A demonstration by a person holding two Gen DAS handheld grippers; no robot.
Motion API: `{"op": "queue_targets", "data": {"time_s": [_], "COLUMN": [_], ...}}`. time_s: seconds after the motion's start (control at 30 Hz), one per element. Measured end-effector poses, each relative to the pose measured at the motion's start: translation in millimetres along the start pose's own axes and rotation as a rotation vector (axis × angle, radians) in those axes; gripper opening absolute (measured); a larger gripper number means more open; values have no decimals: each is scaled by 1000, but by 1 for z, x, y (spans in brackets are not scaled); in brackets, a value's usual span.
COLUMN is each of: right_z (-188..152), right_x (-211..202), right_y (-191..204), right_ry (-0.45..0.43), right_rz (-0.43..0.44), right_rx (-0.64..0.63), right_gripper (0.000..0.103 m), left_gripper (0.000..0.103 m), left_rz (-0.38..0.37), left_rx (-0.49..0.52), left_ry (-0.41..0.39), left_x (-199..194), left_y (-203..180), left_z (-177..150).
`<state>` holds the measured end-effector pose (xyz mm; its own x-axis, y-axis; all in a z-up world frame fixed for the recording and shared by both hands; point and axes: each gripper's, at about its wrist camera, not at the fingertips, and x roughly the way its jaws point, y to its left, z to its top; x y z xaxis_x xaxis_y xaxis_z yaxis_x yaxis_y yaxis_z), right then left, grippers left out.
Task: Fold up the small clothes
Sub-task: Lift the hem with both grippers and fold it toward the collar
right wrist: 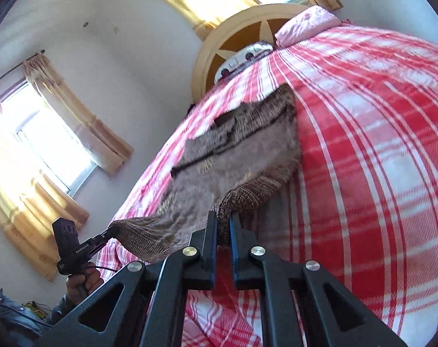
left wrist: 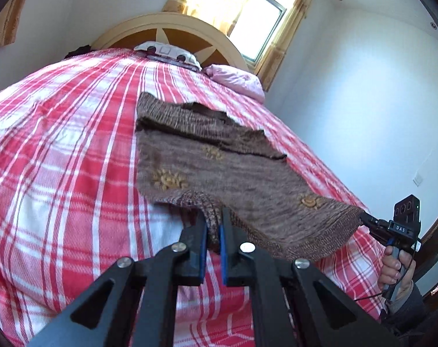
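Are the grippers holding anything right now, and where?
Yes. Left gripper and right gripper each pinch a near-hem corner of the brown knitted garment, lifting that edge off the bed.

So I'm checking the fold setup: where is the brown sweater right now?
The brown sweater lies mid-bed on the red plaid bedspread, its near hem pinched by the left gripper and right gripper.

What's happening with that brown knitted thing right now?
Left gripper and right gripper: shut, each on a near corner of the brown sweater. Near edge lifted off the plaid bedspread. Nothing in the way.
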<state>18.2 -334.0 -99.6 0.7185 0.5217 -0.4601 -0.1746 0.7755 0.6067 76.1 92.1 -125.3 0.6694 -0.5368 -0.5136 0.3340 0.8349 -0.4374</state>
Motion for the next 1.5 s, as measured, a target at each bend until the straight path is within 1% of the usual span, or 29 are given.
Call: {"op": "queue_targets", "data": {"time_s": [0.13, 0.3, 0.53, 0.7, 0.9, 1.03, 1.2, 1.5], "right_z": [18, 42, 70, 100, 137, 161, 187, 223], "right_x": [4, 16, 39, 59, 88, 110, 138, 187], "right_y": [-1, 0, -4, -1, 3, 4, -3, -22], "right_ry": [-23, -56, -64, -76, -78, -78, -74, -61], "right_rz": [-3, -21, -36, -40, -50, -69, -108, -161], "right_rx": [-1, -20, -18, -25, -49, -65, -56, -34], "right_gripper": [7, 6, 6, 6, 6, 6, 6, 6], "left_gripper": [7, 7, 7, 7, 7, 7, 7, 7], "left_rz": [-5, 3, -1, 12, 6, 22, 32, 50], "left_rx": [-6, -19, -56, -64, -73, -60, -58, -83], "left_ry": [-24, -34, -41, -51, -65, -73, -79, -52], "left_x": [7, 23, 49, 70, 91, 104, 123, 171], "left_y": [5, 11, 24, 29, 39, 44, 51, 70], "left_z": [21, 43, 73, 95, 124, 143, 164, 192]}}
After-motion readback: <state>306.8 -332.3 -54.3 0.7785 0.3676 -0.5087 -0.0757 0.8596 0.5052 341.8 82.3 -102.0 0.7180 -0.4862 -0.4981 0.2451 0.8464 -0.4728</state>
